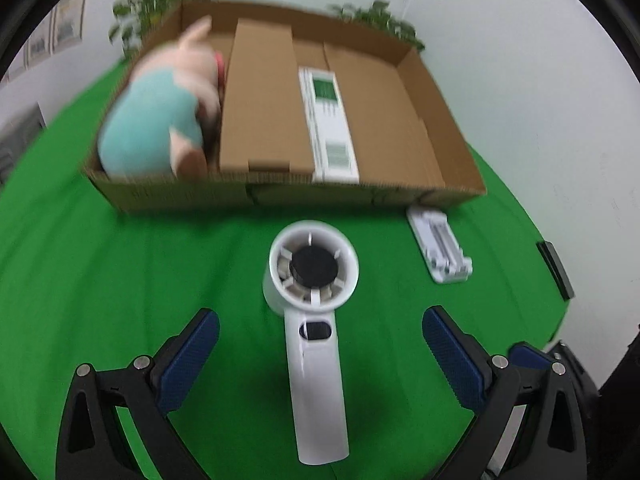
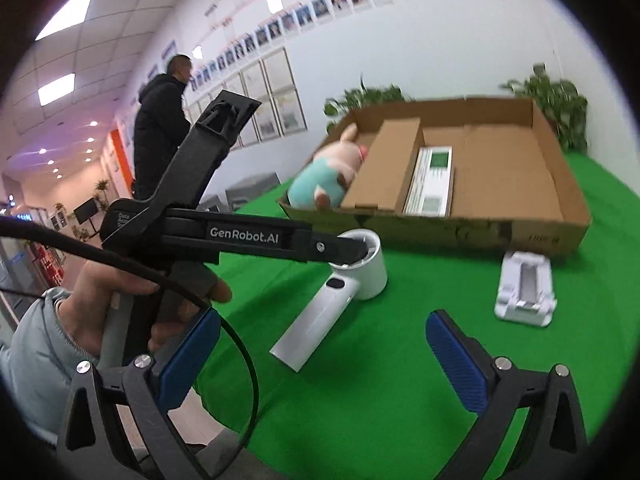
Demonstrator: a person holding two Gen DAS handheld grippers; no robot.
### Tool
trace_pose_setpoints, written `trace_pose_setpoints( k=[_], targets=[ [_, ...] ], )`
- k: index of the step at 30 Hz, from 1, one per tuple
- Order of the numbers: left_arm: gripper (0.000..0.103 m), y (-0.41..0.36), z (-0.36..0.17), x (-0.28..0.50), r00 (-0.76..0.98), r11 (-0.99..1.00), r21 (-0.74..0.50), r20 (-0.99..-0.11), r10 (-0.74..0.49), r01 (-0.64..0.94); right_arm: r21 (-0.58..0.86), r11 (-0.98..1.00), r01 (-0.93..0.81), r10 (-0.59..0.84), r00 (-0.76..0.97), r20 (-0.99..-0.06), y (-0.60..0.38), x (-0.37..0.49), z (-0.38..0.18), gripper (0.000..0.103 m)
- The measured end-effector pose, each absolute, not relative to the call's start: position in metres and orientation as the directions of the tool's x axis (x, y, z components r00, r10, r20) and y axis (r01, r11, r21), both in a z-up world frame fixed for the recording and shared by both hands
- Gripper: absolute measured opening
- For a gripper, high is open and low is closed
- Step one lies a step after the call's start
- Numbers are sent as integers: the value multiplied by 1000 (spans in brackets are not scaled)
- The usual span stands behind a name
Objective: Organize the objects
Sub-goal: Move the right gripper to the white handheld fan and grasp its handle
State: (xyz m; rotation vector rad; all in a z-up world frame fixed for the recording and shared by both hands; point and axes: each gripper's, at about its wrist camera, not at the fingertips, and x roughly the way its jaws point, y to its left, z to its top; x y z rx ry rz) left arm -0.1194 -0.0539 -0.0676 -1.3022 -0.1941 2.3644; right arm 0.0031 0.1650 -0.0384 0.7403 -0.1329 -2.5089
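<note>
A white handheld fan (image 1: 314, 320) lies on the green cloth, its round head toward the cardboard box (image 1: 280, 196). My left gripper (image 1: 320, 344) is open, its blue pads on either side of the fan's handle without touching. In the right wrist view the fan (image 2: 332, 300) lies ahead to the left, with the left gripper's black body (image 2: 224, 236) over its head. My right gripper (image 2: 322, 344) is open and empty above the cloth. The box holds a pink and teal plush pig (image 1: 160, 112), a brown carton (image 1: 264, 104) and a white and green carton (image 1: 330, 128).
A white folding stand (image 1: 440, 244) lies on the cloth right of the fan, near the box's front corner; it also shows in the right wrist view (image 2: 526, 288). Potted plants (image 1: 160, 4) stand behind the box. A person in black (image 2: 160, 128) stands beyond the table's left side.
</note>
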Motion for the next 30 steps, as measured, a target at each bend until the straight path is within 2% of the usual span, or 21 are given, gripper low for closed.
trace_pose_setpoints(
  k=[4, 7, 8, 11, 13, 17, 18, 20, 21, 23, 28, 30],
  targets=[
    [97, -63, -96, -132, -381, -867, -423, -780, 497, -264, 236, -884, 405, -464, -686, -561, 143, -18, -62, 102],
    [88, -66, -111, -138, -320, -826, -499, -762, 562, -262, 215, -888, 407, -450, -672, -588, 127, -25, -71, 102],
    [87, -67, -113, -141, -318, -821, -505, -759, 569, -265, 194, -892, 407, -437, -673, -596, 121, -26, -73, 100],
    [72, -70, -117, -146, -308, -816, -505, -758, 575, -280, 177, -896, 407, -426, -680, -597, 114, -29, -75, 99],
    [72, -73, -119, -150, -300, -803, -522, -747, 593, -286, 173, -897, 406, -423, -680, -599, 110, -29, -76, 99],
    [62, -71, -122, -153, -257, -772, -554, -733, 630, -312, 167, -900, 402, -416, -682, -602, 114, -21, -78, 92],
    [62, -71, -124, -152, -257, -767, -558, -728, 636, -317, 164, -904, 396, -408, -683, -606, 115, -20, -79, 87],
    [60, -71, -123, -153, -253, -759, -570, -720, 646, -316, 160, -914, 372, -385, -676, -628, 119, -21, -84, 83],
    [50, -71, -125, -155, -234, -746, -589, -714, 660, -310, 159, -918, 363, -376, -671, -639, 120, -23, -87, 83],
    [39, -69, -129, -157, -202, -723, -626, -698, 687, -293, 170, -915, 365, -382, -657, -650, 119, -27, -90, 83],
    [29, -72, -138, -161, -187, -693, -677, -668, 720, -250, 154, -907, 391, -387, -635, -669, 108, -29, -93, 80],
    [28, -73, -140, -163, -178, -679, -696, -656, 733, -234, 185, -899, 396, -407, -601, -688, 108, -33, -97, 72]
  ],
)
